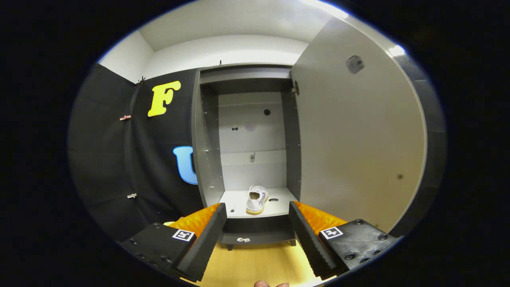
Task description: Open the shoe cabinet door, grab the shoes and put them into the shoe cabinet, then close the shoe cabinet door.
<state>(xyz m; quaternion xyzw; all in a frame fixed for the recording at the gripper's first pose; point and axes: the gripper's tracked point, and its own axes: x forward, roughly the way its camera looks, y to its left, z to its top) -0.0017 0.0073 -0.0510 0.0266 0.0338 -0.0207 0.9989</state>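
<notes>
Seen from the gripper view, the two-finger gripper (258,211) points straight at a tall grey shoe cabinet (207,151) that stands against the booth's black cloth wall (119,159). Its two fingers (207,235) are spread wide apart, with nothing between them and nothing touching either one; each carries a ribbed pad on its inner face, and a small square black-and-white marker tag (183,234) sits on the body behind each finger. Beyond the fingers, and framed in the gap between them, a single white low-top shoe with a pale tan sole (256,199) lies on the light bottom shelf (239,201) of the cabinet, heel end toward the camera and slightly right of the shelf's middle. The shoe is well apart from both fingers. A small dark round hole (273,199) lies in the shelf just to the right of the shoe. The flat grey cabinet door (354,143) is swung fully open on the right side, its inner face turned toward the camera, hinged at the cabinet's right wall. The cabinet's pale back panel (247,135) shows a few dark holes. Below the shelf, a dark base strip (255,237) stands on a light yellowish wooden floor (247,267). Fingertips of a person's hand (271,284) show at the lowest part of the view, nearest the camera.
</notes>
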